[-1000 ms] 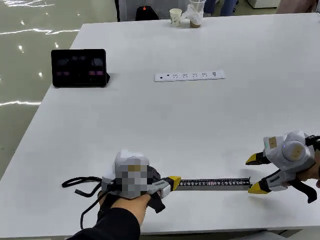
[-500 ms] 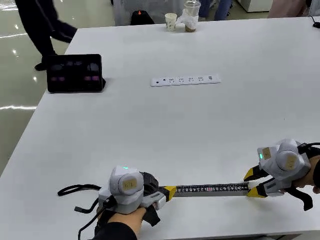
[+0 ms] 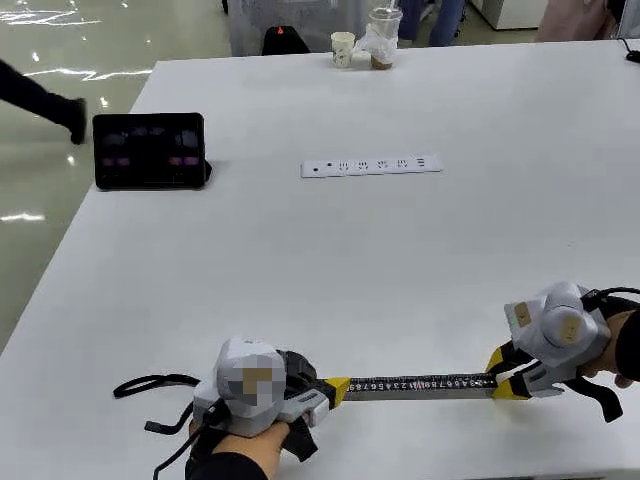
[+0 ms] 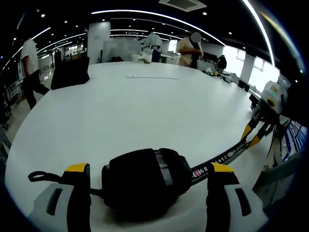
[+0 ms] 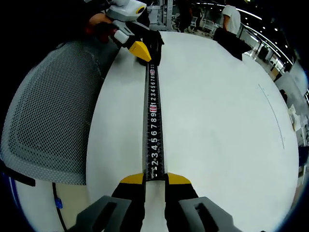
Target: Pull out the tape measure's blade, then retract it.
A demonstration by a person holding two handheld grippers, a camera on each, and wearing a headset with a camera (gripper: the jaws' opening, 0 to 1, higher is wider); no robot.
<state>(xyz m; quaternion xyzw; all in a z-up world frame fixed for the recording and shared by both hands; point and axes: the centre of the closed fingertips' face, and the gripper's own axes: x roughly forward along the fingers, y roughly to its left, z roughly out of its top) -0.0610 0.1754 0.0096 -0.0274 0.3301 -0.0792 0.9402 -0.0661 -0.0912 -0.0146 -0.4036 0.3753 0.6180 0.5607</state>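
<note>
Your right hand-held gripper (image 5: 155, 178) has its yellow tips pinched together on the free end of the blade (image 5: 153, 111). In the head view this hand-held gripper (image 3: 497, 378) sits low over the worktop (image 3: 330, 260) at its near right. It points left toward your other hand, and your right hand (image 3: 608, 350) is wrapped around the grip behind it.

The blade runs from those tips flat along the near edge of the worktop, numbers up, in a straight line. It ends at the black tape measure case (image 4: 140, 186).

Your left hand-held gripper (image 4: 149, 169) stands with one jaw on each side of that case. A sliver of worktop shows between each jaw and the case, so I cannot tell whether you are clamped on it or only bracketing it. In the head view your left hand (image 3: 240, 445) comes up from the bottom edge in a dark sleeve, holding this hand-held gripper pointed right, along the blade. The case rests on the worktop at the near left, and its black wrist strap (image 3: 150, 383) trails off to the left.

Farther out, well apart from the tape measure, a black tablet (image 3: 150, 150) stands near the left edge. A white power strip (image 3: 372, 165) lies near the middle, and paper cups (image 3: 343, 47) stand at the far edge.
</note>
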